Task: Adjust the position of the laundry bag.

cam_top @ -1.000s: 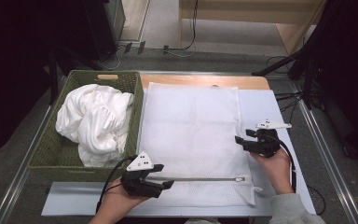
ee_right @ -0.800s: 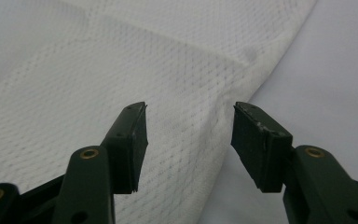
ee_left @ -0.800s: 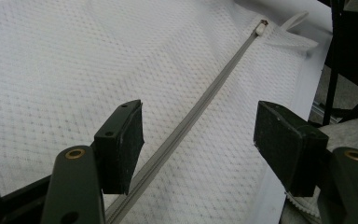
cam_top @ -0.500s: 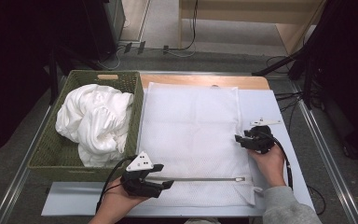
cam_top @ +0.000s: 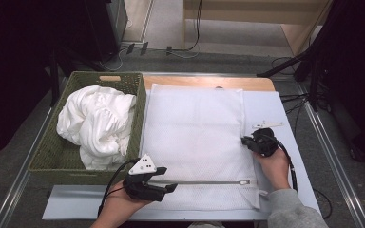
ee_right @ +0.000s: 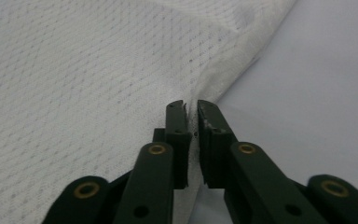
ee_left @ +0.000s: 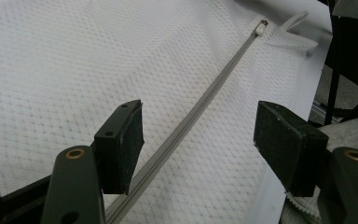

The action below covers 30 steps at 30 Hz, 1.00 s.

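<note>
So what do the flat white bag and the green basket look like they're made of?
The bag looks like a fine synthetic mesh, matte white: a regular grid of tiny holes shows in both gripper views, with a grey zipper that could be plastic. The basket looks woven, olive green and matte; whether it is plastic or natural fibre I can't tell.

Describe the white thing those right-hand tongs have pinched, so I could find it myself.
On the pale mat beside the green basket lies a flat white mesh laundry bag. The right tongs have just closed on its edge. Unlike the crumpled white cloth in the basket, it lies smooth, with a grey zipper near the person.
</note>
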Motion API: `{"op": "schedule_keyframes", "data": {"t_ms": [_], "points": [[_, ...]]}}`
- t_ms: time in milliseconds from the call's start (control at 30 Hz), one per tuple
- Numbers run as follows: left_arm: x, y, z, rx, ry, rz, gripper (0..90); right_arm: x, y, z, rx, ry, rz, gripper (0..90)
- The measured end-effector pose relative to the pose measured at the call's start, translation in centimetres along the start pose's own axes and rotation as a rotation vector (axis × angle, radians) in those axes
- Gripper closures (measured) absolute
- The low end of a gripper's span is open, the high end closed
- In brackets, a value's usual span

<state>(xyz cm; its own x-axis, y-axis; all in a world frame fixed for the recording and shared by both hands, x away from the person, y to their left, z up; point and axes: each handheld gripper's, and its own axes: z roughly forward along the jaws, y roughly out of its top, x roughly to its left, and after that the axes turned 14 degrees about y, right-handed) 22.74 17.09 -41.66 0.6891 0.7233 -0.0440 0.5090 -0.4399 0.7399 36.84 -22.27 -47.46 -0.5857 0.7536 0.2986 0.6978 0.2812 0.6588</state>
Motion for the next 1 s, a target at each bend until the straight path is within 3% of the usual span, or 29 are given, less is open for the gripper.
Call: {"op": "schedule_keyframes", "data": {"t_ms": [400,1000], "points": [[-0.1,0.1,0.0,0.0,-0.002,0.004,33.4,-1.1,-0.5,-1.5,0.019,0.005,0.064,88.2],[-0.4,0.9,0.9,0.006,-0.034,0.041,33.4,-2.4,-2.4,-3.8,0.002,-0.006,0.114,88.2]]}}
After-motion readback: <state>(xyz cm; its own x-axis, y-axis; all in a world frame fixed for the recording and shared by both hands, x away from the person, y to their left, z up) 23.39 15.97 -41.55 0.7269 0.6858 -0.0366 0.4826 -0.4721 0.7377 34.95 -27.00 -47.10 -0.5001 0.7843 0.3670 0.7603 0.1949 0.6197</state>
